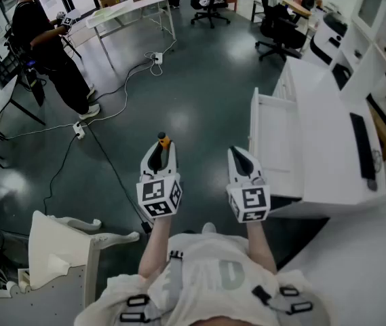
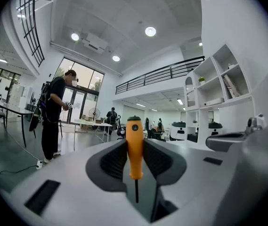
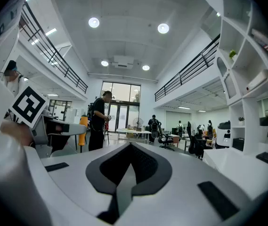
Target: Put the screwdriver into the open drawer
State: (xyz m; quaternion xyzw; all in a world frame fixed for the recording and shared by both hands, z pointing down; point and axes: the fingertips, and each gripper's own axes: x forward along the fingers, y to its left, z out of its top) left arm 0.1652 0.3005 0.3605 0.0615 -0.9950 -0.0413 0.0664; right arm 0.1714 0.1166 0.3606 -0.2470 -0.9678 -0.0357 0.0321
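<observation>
Glossy dark-grey floor (image 1: 179, 94) spreads beneath a white, boxy open drawer (image 1: 274, 136). Left gripper (image 1: 159, 156) clamps its ribbed black pads (image 2: 112, 161) on the screwdriver (image 2: 134, 147), smooth orange handle upright between them; right gripper (image 1: 243, 160), just beside, is closed and empty.

A person in black (image 1: 47, 43) is standing at ten o'clock, a white table (image 1: 128, 7) is sitting at eleven, and a cable (image 1: 123, 90) is trailing over the floor between them.
</observation>
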